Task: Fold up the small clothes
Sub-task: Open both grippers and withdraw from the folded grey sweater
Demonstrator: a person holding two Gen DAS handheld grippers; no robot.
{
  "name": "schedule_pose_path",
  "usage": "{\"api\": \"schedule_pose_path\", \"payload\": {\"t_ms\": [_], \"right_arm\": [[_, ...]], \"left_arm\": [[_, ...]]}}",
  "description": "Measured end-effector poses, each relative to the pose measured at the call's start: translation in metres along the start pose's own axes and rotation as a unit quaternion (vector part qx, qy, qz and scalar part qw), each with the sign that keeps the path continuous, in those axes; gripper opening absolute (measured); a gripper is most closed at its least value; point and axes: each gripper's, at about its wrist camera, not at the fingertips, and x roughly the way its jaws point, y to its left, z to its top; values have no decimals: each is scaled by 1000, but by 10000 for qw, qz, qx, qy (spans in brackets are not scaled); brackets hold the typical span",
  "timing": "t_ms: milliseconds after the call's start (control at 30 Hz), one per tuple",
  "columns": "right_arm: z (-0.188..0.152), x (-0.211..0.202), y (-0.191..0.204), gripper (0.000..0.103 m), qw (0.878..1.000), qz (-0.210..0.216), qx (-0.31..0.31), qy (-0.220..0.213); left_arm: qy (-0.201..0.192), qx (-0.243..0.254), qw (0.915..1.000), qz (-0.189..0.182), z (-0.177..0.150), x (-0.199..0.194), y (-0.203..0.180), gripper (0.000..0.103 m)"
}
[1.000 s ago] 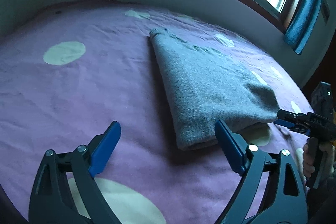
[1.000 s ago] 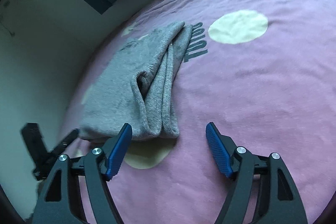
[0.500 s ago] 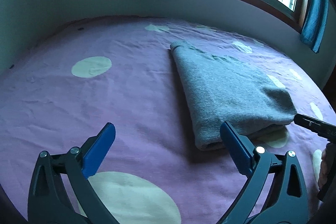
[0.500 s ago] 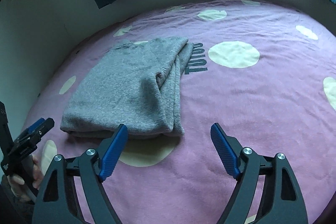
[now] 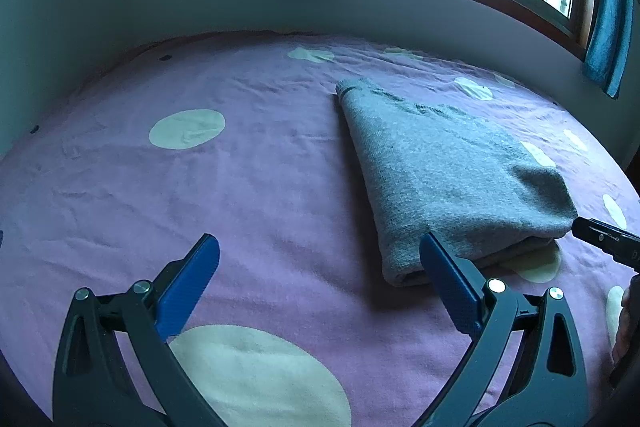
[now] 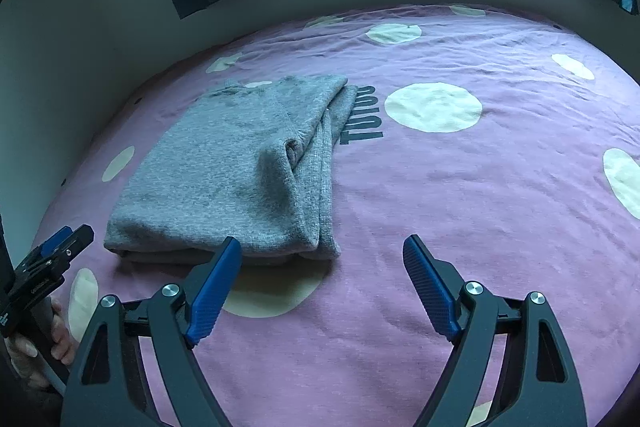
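The grey garment lies folded in a flat bundle on the purple spotted bedspread, its layered edges facing the right wrist view, and it rests much as it did a second ago. Both grippers have drawn back from it since then: the left gripper hangs short of its near corner, fingers spread wide with nothing between them. The right gripper is likewise released and empty, a little wider than before.
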Motion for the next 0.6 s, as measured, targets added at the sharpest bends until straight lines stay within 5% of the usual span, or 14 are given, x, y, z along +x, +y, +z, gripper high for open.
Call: {"api": "schedule_pose_path", "payload": {"t_ms": [600], "right_arm": [[-1, -1, 2, 83, 9999, -131, -98, -37]], "left_arm": [[81, -45, 10000, 14, 1, 3, 3, 100]]}}
